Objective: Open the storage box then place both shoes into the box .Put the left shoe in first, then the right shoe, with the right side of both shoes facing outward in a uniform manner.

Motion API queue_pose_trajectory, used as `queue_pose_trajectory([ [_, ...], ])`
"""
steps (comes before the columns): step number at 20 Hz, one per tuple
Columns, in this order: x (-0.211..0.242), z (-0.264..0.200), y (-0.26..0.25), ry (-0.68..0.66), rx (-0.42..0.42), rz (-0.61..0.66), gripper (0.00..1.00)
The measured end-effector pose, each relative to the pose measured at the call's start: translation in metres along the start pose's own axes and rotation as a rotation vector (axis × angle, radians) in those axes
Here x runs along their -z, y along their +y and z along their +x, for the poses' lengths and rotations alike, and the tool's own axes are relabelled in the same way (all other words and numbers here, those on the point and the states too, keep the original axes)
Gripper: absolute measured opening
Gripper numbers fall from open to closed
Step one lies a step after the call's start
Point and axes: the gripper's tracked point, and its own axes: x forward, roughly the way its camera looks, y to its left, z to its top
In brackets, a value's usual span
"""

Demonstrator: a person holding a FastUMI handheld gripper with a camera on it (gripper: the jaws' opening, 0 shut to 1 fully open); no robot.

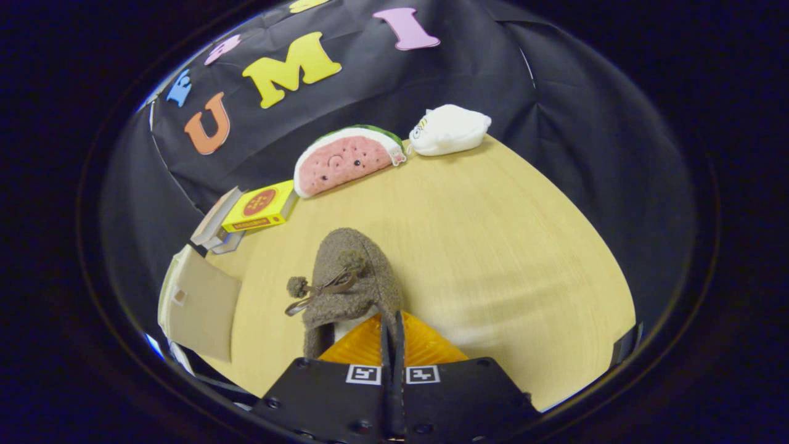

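Our tongs (392, 330) are pinched nearly closed on the heel rim of the shoe (351, 283) at twelve o'clock. We judge it soft, light and floppy, best held by that rim.

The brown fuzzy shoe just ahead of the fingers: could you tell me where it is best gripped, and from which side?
Judging by its pose, the brown fuzzy shoe is best taken by its rear collar edge, approached from behind the heel. The gripper already looks pinched on that thin upright edge, which suits closed fingers better than the bulky rounded toe.
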Motion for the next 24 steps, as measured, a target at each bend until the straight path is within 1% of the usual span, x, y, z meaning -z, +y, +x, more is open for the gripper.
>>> queue_pose_trajectory([
  [3, -0.010, -0.030, 0.064, -0.047, -0.041, 0.013, 0.00],
  [6, -0.019, -0.057, 0.143, -0.090, -0.083, -0.002, 0.00],
  [9, -0.027, -0.072, 0.228, -0.129, -0.129, -0.020, 0.00],
  [11, -0.023, -0.073, 0.281, -0.140, -0.157, -0.016, 0.00],
  [13, -0.019, -0.067, 0.324, -0.168, -0.161, -0.008, 0.00],
  [15, -0.007, -0.056, 0.364, -0.174, -0.170, 0.028, 0.00],
  [17, 0.008, -0.041, 0.392, -0.163, -0.160, 0.083, 0.00],
  [19, 0.020, -0.024, 0.407, -0.155, -0.109, 0.101, 0.00],
  [24, 0.054, 0.007, 0.427, -0.126, -0.067, 0.150, 0.00],
])
